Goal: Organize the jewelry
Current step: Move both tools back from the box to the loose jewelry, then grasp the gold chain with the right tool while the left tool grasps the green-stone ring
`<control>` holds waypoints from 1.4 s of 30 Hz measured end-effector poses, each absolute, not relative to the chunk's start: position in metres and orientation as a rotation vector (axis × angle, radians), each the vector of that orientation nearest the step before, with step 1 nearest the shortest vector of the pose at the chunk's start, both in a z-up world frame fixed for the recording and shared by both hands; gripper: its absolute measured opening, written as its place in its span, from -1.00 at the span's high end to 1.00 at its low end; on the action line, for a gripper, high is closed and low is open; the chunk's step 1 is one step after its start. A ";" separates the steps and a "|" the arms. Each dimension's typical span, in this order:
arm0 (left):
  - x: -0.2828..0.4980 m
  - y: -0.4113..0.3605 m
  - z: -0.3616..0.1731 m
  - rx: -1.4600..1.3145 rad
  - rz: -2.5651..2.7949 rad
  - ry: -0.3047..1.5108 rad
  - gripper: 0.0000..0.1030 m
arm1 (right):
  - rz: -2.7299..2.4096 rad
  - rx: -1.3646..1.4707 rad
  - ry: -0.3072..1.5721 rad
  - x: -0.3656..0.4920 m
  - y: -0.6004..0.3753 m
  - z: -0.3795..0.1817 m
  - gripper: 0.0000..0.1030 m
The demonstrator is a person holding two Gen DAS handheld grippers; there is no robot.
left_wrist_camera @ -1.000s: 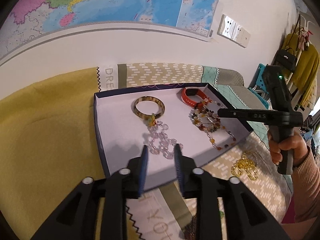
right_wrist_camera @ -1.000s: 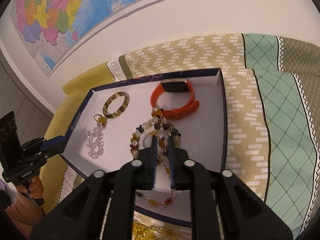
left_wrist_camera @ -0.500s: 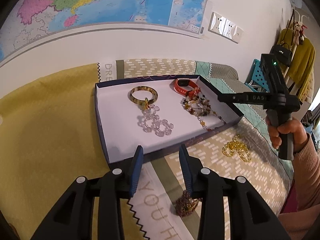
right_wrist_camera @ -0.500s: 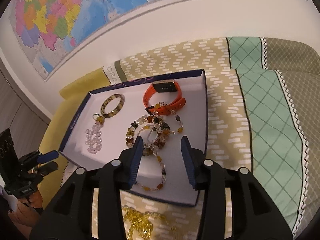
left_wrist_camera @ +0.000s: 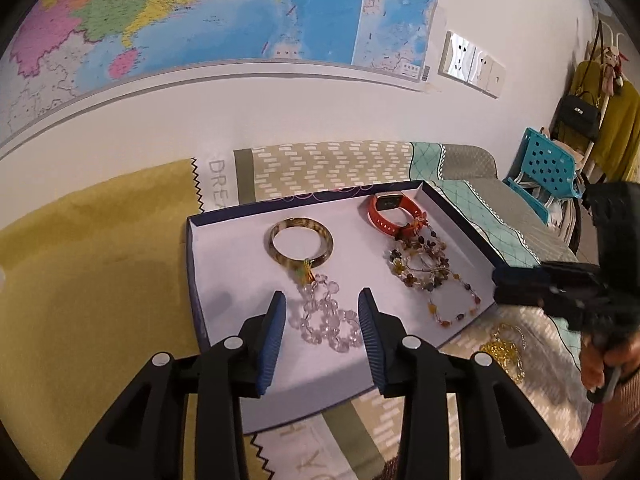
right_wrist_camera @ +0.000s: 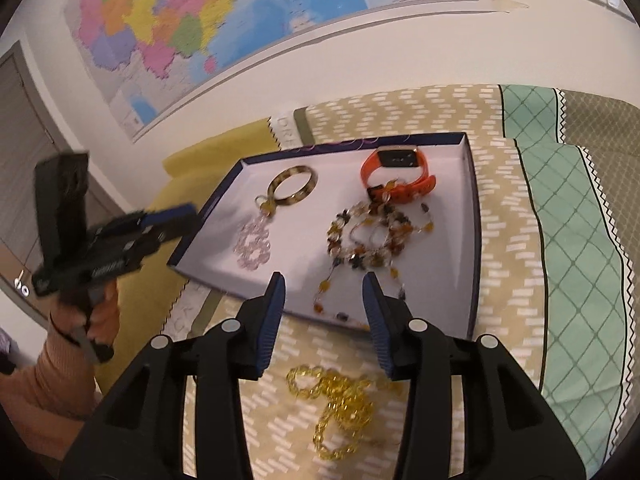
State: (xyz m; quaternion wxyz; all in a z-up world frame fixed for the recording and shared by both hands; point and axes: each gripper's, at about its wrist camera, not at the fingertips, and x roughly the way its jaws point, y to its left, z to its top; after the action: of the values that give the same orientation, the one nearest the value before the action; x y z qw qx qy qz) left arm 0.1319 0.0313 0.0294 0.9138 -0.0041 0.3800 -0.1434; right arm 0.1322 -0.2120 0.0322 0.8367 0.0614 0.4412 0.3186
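A shallow white tray with a dark blue rim [left_wrist_camera: 224, 272] [right_wrist_camera: 474, 240] lies on the bed. In it are a tortoiseshell bangle [left_wrist_camera: 301, 242] [right_wrist_camera: 293, 185], a clear bead strand [left_wrist_camera: 328, 320] [right_wrist_camera: 254, 244], an orange watch [left_wrist_camera: 390, 212] [right_wrist_camera: 398, 172] and a multicolour bead necklace [left_wrist_camera: 430, 272] [right_wrist_camera: 372, 236]. A yellow bead necklace [right_wrist_camera: 336, 408] [left_wrist_camera: 502, 350] lies on the bedspread in front of the tray. My left gripper [left_wrist_camera: 322, 320] is open and empty above the clear beads. My right gripper [right_wrist_camera: 324, 308] is open and empty over the tray's near edge.
A patterned bedspread [right_wrist_camera: 560, 240] with a yellow section [left_wrist_camera: 80, 280] covers the bed. A wall with a map [left_wrist_camera: 240, 12] stands behind. A blue stool [left_wrist_camera: 548, 168] and hanging clothes [left_wrist_camera: 616, 128] are at the far right.
My right gripper opened, let go of the multicolour necklace in the tray and drew back toward the yellow necklace. My left gripper opened wider, pulled back, then moved forward over the clear beads.
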 end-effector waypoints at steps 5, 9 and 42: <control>0.114 0.027 0.028 -0.002 -0.324 0.768 0.32 | 0.674 0.135 0.931 0.115 -0.222 0.029 0.16; 0.092 0.023 0.025 -0.003 -0.361 0.763 0.31 | 0.639 0.130 0.942 0.103 -0.235 0.021 0.12; 0.010 0.014 -0.023 -0.009 -0.406 0.859 0.02 | 0.606 0.007 0.996 0.047 -0.232 0.000 0.35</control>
State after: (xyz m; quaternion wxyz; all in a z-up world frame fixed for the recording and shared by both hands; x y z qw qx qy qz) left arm 0.0100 0.0135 -0.0226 0.8893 -0.0042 0.4134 -0.1957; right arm 0.0468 -0.2322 0.0001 0.8349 0.0034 0.4701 0.2862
